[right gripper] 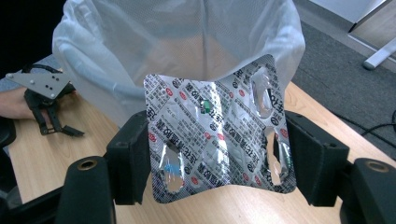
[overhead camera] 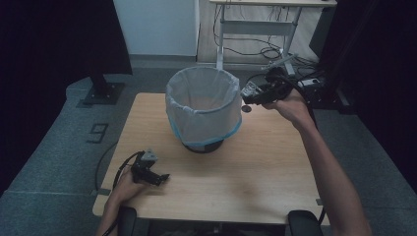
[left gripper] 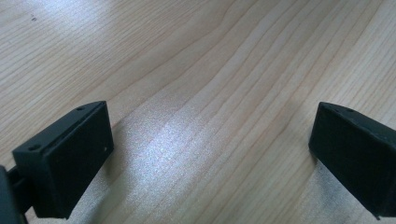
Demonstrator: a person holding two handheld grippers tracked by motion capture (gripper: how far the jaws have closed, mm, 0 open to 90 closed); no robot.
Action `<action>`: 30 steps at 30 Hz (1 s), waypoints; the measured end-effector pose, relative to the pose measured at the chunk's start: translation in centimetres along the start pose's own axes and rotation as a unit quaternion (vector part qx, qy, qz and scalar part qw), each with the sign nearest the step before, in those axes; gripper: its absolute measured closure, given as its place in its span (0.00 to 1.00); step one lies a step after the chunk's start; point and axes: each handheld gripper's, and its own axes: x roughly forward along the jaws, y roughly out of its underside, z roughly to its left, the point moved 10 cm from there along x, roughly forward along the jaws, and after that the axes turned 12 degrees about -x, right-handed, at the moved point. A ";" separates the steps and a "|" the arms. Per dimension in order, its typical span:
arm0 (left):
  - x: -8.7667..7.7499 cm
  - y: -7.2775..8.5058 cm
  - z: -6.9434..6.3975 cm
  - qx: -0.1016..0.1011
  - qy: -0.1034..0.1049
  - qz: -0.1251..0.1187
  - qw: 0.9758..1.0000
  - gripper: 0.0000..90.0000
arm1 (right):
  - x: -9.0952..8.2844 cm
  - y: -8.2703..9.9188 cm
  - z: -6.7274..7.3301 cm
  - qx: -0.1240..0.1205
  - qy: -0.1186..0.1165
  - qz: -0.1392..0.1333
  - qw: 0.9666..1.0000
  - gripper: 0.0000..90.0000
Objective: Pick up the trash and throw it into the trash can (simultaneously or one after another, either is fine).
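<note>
A bin lined with a white bag (overhead camera: 203,105) stands at the back middle of the wooden table (overhead camera: 255,167). My right gripper (overhead camera: 252,93) hovers beside the bin's right rim, shut on a silver blister pack (right gripper: 219,133) with red print and torn-open pockets; the pack bows between the jaws, with the bag (right gripper: 177,46) right behind it. My left gripper (overhead camera: 156,174) rests low on the table at the front left. Its jaws stand wide apart over bare wood (left gripper: 205,121), holding nothing. The same left gripper (right gripper: 49,105) appears far off in the right gripper view.
A desk frame with loose cables (overhead camera: 260,46) stands on the grey floor beyond the table. A black stand base (overhead camera: 103,91) sits at the back left. Dark curtains close off both sides.
</note>
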 end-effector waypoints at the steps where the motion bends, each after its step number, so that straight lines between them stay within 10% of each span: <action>1: 0.0 0.0 0.0 0.000 0.000 0.000 1.000 0.00 | 0.1 -0.2 -0.1 -0.001 0.001 0.001 1.000 0.34; 30: 0.0 0.0 0.1 0.003 0.002 0.001 1.000 0.00 | 6.5 -7.0 0.8 -0.034 -0.019 0.003 0.999 0.33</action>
